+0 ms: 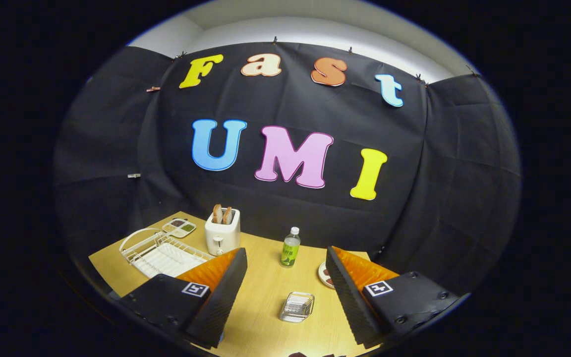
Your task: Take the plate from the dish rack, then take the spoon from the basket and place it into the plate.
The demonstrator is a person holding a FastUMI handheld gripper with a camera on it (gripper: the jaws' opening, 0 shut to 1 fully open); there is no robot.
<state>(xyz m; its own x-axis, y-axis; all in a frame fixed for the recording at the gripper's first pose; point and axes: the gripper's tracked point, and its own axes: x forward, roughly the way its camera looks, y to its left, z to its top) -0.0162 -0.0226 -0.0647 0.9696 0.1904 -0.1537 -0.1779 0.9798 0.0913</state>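
My gripper (pixel 285 258) hangs open above the wooden table (pixel 260 317), its fingers wide apart with nothing between them. A white wire dish rack (pixel 159 253) stands beyond the left finger, partly hidden by it. A small wire basket (pixel 297 306) sits on the table between the two fingers, low and close; its contents are too small to tell. A plate (pixel 324 275) with something dark on it peeks out from behind the right finger.
A white toaster (pixel 222 231) with two bread slices stands behind the rack. A small tray (pixel 179 227) with dark and green contents lies at the far left corner. A green-labelled bottle (pixel 290 248) stands upright mid-table, beyond the basket.
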